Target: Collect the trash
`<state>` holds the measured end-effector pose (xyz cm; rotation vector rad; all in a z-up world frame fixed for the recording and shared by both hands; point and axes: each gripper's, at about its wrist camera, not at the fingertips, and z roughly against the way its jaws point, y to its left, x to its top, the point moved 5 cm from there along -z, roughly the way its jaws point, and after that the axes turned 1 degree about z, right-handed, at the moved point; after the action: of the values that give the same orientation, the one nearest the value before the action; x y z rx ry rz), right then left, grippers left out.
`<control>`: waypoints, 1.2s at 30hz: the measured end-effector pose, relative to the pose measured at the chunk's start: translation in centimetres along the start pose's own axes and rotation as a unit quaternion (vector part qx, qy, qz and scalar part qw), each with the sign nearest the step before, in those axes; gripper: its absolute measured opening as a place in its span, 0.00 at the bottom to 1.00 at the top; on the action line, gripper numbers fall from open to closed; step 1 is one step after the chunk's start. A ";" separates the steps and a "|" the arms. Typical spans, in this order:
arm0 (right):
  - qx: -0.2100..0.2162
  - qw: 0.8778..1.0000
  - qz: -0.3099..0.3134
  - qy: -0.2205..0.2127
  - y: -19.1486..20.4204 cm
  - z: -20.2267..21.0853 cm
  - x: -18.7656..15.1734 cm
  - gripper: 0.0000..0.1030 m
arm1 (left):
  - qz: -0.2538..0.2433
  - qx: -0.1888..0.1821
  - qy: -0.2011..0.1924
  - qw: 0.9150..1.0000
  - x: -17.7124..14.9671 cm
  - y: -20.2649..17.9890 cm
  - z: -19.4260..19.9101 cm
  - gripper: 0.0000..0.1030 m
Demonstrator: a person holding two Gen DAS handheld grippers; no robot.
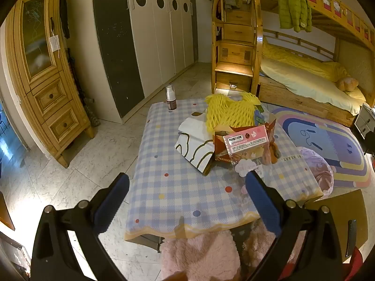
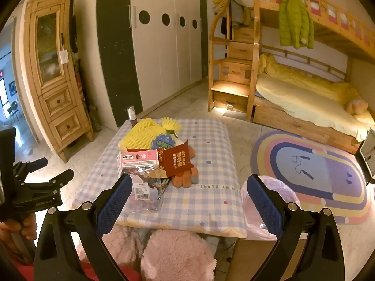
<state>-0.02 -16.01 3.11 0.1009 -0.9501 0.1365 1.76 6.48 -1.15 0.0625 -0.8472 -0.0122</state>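
A low table with a blue checked cloth point(image 1: 178, 196) point(image 2: 211, 164) holds a pile of trash: yellow foam netting point(image 1: 229, 112) point(image 2: 143, 133), a pink packet point(image 1: 246, 141) point(image 2: 138, 160), a dark red box point(image 2: 177, 162), a white paper bag point(image 1: 194, 145), clear wrappers point(image 2: 145, 194) and an orange glove point(image 2: 185, 178). My left gripper point(image 1: 187, 199) is open and empty over the table's near edge. My right gripper point(image 2: 188, 201) is open and empty in front of the table. The left gripper also shows in the right wrist view point(image 2: 50, 167).
A pink-lined trash bag point(image 1: 321, 171) point(image 2: 269, 201) stands at the table's right side. A small bottle point(image 1: 171, 98) point(image 2: 132, 116) stands on the far left corner. A rainbow rug point(image 2: 311, 173), a bunk bed point(image 2: 304, 103), a wooden cabinet point(image 1: 44, 75) and pink fuzzy slippers point(image 2: 175, 255) surround it.
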 end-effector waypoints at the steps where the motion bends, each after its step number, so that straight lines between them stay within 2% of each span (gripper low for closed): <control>1: 0.000 1.000 0.000 0.000 0.0 0.0 0.0 0.94 | 0.000 0.000 0.000 1.000 0.0 0.0 0.0 0.93; 36: -0.006 1.000 0.000 0.000 -0.3 -0.7 -0.4 0.94 | -0.002 -0.002 0.007 1.000 -0.6 -0.3 -0.6 0.93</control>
<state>0.36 -16.21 2.38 0.0896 -0.9512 0.1317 1.80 6.28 -2.06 0.0611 -0.8324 -0.0176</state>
